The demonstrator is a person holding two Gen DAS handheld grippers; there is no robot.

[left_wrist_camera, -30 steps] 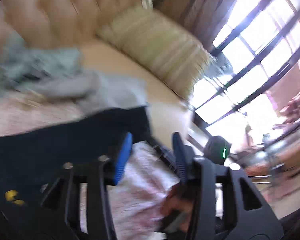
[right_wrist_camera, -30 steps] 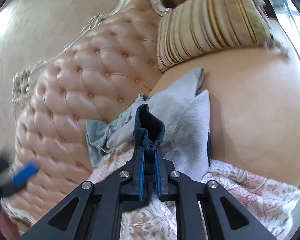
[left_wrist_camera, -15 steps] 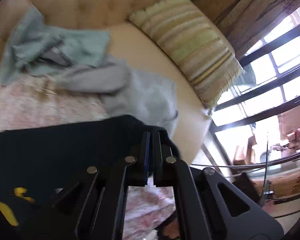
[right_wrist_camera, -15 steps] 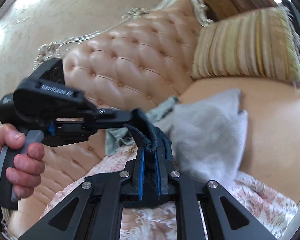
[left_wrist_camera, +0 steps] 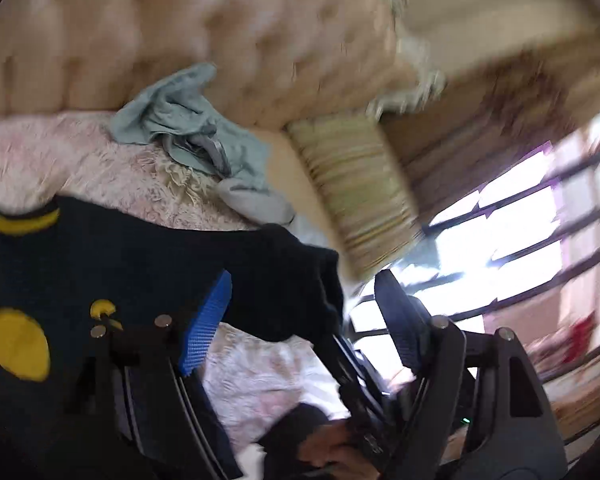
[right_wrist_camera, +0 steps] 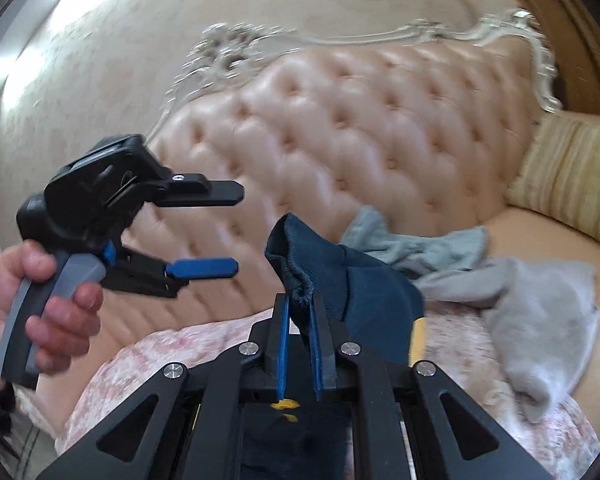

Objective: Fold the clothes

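R claw [right_wrist_camera: 300, 344] clamped on navy sweater [right_wrist_camera: 364, 292] hem, lifted over sofa [right_wrist_camera: 340, 128] seat | L claw [right_wrist_camera: 220, 230] just sprang open, empty, beside it | teal + grey clothes [right_wrist_camera: 540, 312] heaped near sofa's back edge

The left claw [right_wrist_camera: 236, 228], clamped shut on the navy sweater's [left_wrist_camera: 132, 264] edge half a second ago, has just been opening its jaws; they now stand wide and empty, drawn clear of the cloth, with the hand [right_wrist_camera: 40, 300] on the trigger farther left in the right wrist view. The cuff held by the right claw [right_wrist_camera: 300, 316] now stands higher against the tufted headboard [right_wrist_camera: 360, 128]. The striped pillow [right_wrist_camera: 572, 176] has slid toward the right edge.
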